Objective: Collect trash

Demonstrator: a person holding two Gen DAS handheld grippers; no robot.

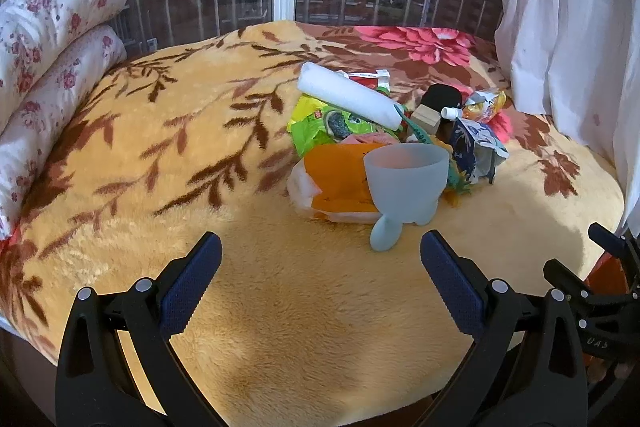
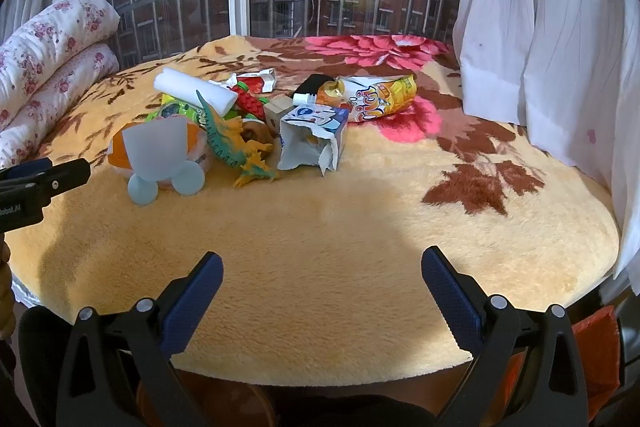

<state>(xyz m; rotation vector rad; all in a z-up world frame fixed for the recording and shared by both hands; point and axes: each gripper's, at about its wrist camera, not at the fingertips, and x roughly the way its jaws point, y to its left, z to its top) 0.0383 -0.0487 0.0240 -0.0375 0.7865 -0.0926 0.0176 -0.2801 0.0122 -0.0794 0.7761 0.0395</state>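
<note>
Item: trash heap on a floral blanket (image 2: 320,227), well ahead of both grippers.

- Left gripper (image 1: 320,263): jaws wide, empty; heap ahead, slightly right.
- Right gripper (image 2: 322,279): jaws wide, empty; heap ahead-left.
- Torn milk carton (image 2: 312,139): open end facing the right gripper.
- Yellow snack bag (image 2: 380,95): behind the carton, long axis left-right.
- White foam roll (image 2: 194,89): far side, lying aslant.
- Green wrapper (image 1: 324,123), orange-white wrapper (image 1: 336,183).
- Obstructions (not trash): pale blue cup (image 1: 404,179) standing nearest, toy dinosaur (image 2: 236,143), wooden block (image 2: 278,113).
</note>
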